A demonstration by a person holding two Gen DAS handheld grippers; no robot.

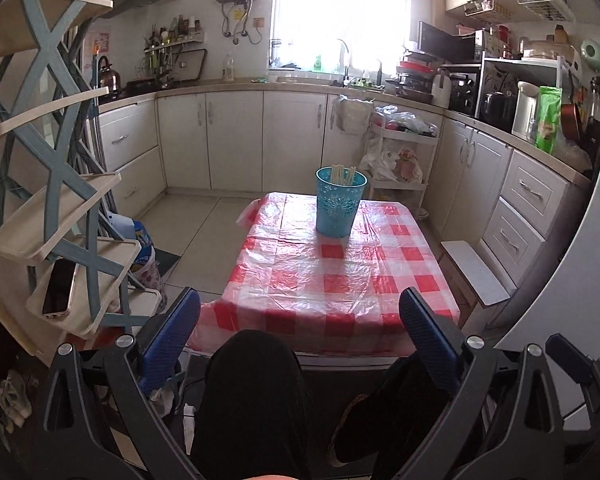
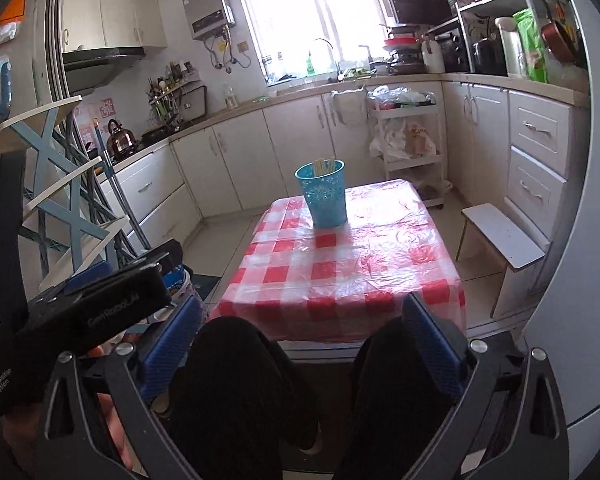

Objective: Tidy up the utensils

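Kitchen seen from the left wrist camera: the left claw (image 1: 300, 316) stands with its blue-padded jaws wide apart and nothing between them, held above the person's dark-trousered knees (image 1: 252, 392). Ahead is a small desk covered in a red-and-white checked plastic cloth (image 1: 340, 272). On its far half stands a turquoise perforated plastic cup (image 1: 340, 204), upright, with a bundle of pale wooden chopsticks (image 1: 343, 175) standing inside it. No loose utensils show on the cloth. To the left is a cream and blue tiered rack (image 1: 60, 200) with a phone lying on a lower shelf.

From the right wrist camera, the right claw (image 2: 304, 320) is likewise spread wide and empty, well back from the desk. The cup sits near the far left part of the cloth. The left claw's black body is just beside it at lower left.

Judged from here, the tidying looks finished. The risk is snagging the loose, wrinkled plastic cloth, which could drag and topple the tall, light cup.
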